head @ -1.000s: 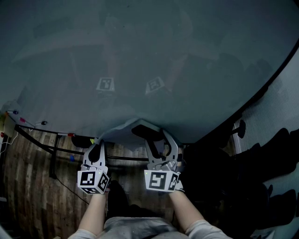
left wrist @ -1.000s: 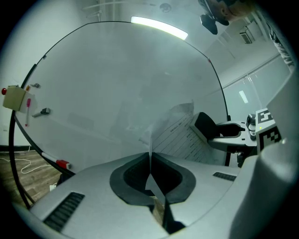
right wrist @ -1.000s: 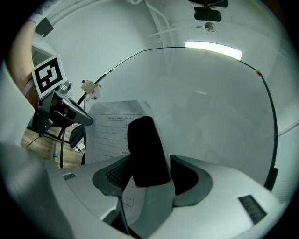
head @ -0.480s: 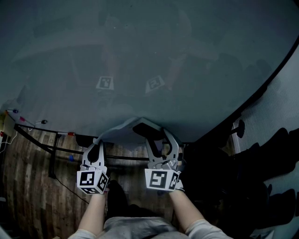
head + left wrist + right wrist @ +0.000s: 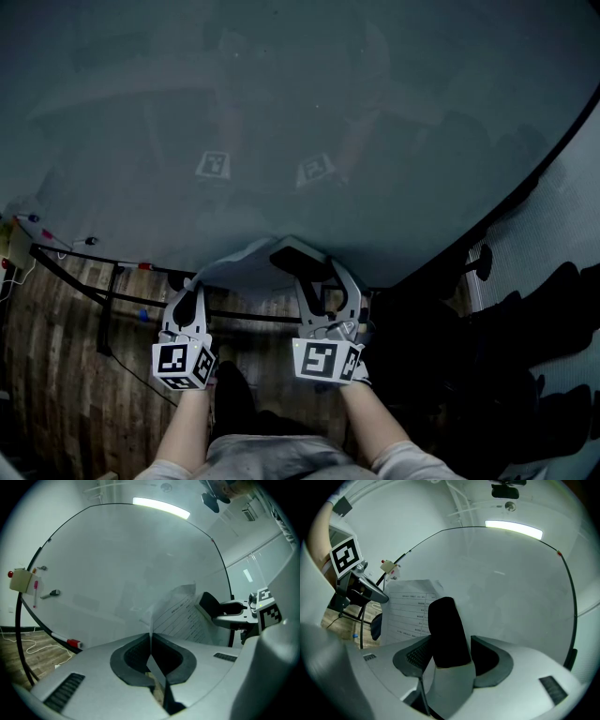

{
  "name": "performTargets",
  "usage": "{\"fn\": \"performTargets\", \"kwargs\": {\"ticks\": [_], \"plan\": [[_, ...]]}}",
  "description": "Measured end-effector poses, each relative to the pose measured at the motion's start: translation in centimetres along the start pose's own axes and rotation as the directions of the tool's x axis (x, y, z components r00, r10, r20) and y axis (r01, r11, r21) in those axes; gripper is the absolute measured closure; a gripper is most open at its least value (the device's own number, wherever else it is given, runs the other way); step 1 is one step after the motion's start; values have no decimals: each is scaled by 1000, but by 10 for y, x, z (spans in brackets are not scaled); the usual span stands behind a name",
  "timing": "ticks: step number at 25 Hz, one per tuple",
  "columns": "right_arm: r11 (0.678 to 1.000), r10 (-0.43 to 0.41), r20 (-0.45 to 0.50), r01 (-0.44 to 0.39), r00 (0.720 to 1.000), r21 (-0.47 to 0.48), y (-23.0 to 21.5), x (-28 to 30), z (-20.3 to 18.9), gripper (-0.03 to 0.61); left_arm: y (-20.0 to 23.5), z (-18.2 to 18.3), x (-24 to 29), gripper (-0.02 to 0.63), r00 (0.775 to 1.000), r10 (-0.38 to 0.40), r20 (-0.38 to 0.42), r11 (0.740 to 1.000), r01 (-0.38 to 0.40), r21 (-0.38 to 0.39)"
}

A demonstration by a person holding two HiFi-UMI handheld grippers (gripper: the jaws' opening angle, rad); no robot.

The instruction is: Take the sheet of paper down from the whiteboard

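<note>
The whiteboard (image 5: 281, 112) fills most of the head view. A printed sheet of paper (image 5: 239, 265) stands out from its lower edge between my two grippers. My left gripper (image 5: 193, 284) is shut on the sheet's edge, which runs between the closed pads in the left gripper view (image 5: 151, 641); the sheet (image 5: 180, 616) curls off the board beyond them. My right gripper (image 5: 324, 283) is shut on a black-topped eraser block (image 5: 446, 630), whose black end (image 5: 296, 263) rests against the sheet near the board. The sheet (image 5: 410, 609) shows to the block's left.
A marker tray (image 5: 89, 270) runs along the board's bottom left, with a red-capped marker (image 5: 74, 643) on it. A small box with a pink pen (image 5: 22, 580) hangs on the board's left edge. Wooden floor (image 5: 56, 384) lies below; dark chairs (image 5: 530, 356) stand at the right.
</note>
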State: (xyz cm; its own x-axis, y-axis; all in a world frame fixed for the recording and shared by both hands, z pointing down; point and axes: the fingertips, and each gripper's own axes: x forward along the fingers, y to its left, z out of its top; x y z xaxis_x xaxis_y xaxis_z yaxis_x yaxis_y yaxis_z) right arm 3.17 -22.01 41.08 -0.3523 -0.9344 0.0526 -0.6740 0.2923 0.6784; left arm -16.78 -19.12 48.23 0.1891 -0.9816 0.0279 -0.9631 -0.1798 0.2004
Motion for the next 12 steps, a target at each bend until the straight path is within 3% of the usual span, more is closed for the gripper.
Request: {"fn": "performTargets", "kwargs": {"ticks": [12], "plan": [[1000, 6, 4, -6, 1000, -4, -2, 3, -2, 314, 23, -6, -8, 598, 997, 70, -16, 997, -71, -44]]}}
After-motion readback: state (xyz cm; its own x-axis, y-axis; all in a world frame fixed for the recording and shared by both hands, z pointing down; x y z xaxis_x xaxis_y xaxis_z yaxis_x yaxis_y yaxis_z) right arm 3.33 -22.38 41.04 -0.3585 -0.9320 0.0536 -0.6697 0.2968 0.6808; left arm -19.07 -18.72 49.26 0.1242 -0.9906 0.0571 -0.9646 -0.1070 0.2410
